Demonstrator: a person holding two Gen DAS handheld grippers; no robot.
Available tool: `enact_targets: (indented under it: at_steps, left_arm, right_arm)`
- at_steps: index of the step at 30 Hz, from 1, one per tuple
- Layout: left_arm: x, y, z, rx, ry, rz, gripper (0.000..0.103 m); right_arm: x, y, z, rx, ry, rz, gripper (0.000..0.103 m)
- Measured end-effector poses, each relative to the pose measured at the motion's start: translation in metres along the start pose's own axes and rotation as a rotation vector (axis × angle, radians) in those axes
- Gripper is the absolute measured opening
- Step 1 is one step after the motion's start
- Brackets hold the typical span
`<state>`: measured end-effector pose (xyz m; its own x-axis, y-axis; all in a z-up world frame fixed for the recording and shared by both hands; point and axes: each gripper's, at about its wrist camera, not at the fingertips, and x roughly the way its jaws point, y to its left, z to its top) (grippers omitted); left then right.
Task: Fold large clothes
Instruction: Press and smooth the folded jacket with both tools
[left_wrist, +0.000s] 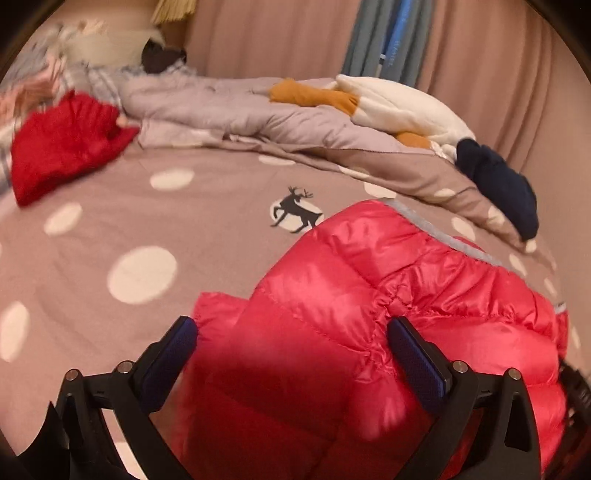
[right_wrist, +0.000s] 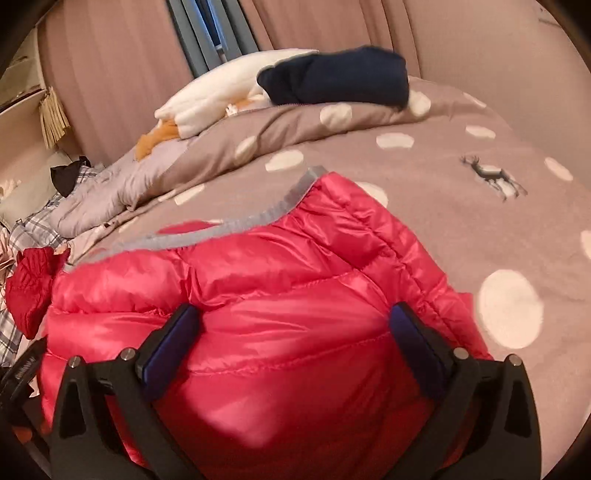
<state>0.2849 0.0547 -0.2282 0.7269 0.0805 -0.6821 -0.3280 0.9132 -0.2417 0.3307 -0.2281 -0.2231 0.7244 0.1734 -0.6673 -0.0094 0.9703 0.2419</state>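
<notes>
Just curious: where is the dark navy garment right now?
The navy garment lies on the bunched duvet at the bed's far edge, beside the white plush.

A: Any text to be read?
B: Only white lettering on the blue strip (left_wrist: 397, 35) btwn the curtains, left wrist view, too blurred to be made out. No legible labels, brands or nos. elsewhere.

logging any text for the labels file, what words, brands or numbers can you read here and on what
Blue strip between the curtains: white lettering runs along it, too blurred to read.
Red puffer jacket: no readable text.
Spotted bedsheet: only a deer picture, no words.
Nothing else carries text.
</notes>
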Motion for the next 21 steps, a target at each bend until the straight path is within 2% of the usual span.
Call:
enact_targets:
  at_steps: [7, 21]
  left_arm:
    - [0.002, -0.021, -0.012, 0.088, -0.059, 0.136, 0.103]
    - [0.007, -0.017, -0.009, 0.078, -0.048, 0.126, 0.103]
  right_arm:
    - [0.005, 0.012, -0.008, -0.062, -0.042, -0.076, 0.103]
    - [0.007, 0.007, -0.008, -0.064, -0.063, -0.077, 0.103]
